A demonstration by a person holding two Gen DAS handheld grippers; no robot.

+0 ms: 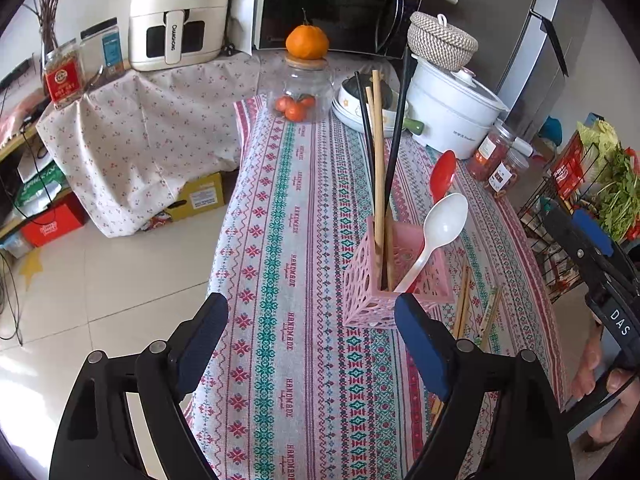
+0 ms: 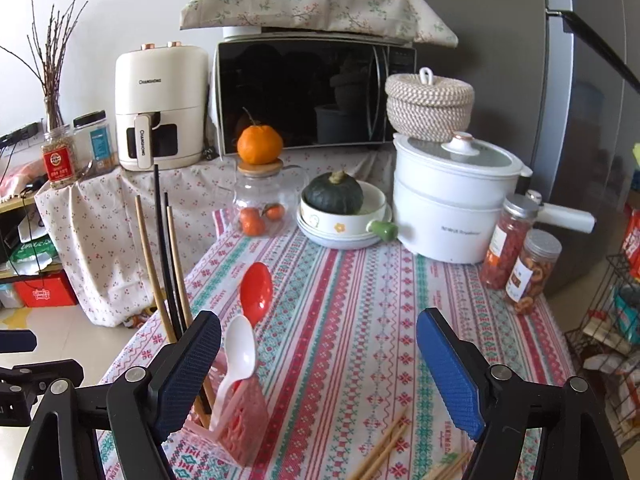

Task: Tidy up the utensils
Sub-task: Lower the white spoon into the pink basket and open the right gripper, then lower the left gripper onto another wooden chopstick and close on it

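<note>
Both sets of jaws stood spread and empty around a pink utensil holder (image 1: pixel 394 280) on the patterned tablecloth (image 1: pixel 288 240).

Holder sat upright at 12 o'clock of the left gripper (image 1: pixel 312 320), already keeping chopsticks (image 1: pixel 378 168), a white spoon (image 1: pixel 440 224) and a red spoon (image 1: pixel 443 176) handle-down, likely for tidiness. Loose chopsticks (image 2: pixel 384 452) lay at 6 o'clock between the right gripper's (image 2: pixel 318 360) fingers, seemingly next to collect. Both grippers tilted downward.

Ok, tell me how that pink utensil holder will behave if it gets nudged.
The pink utensil holder looks like thin, perforated plastic, so it is probably light and may slide on the tablecloth. The tall chopsticks and white spoon lean well above its rim, so it seems top-heavy and apt to tip.
</note>
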